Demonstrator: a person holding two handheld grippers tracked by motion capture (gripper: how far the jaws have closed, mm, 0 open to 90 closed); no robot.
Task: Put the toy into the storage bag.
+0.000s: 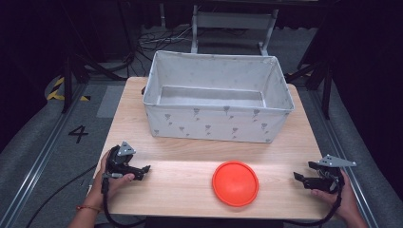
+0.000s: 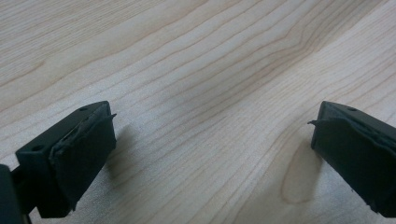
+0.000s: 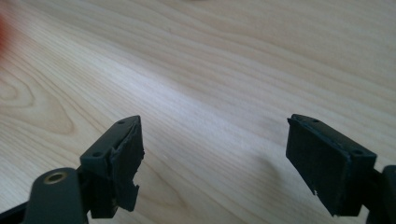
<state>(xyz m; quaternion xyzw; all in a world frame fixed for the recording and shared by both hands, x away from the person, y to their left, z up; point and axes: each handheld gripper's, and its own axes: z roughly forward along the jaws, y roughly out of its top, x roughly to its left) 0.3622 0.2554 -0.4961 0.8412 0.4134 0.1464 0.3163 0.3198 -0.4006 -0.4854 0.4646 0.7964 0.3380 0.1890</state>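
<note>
A light wooden table is seen from above, with a large grey fabric bin set on its far half, its open top showing a bare floor inside. An orange round disc is laid flat on the near half of the table, in front of the bin and well apart from it, between the two grippers. The left gripper is held low at the table's near left edge, its jaws spread wide over bare wood with nothing gripped. The right gripper is held at the near right edge, jaws likewise parted wide and empty.
</note>
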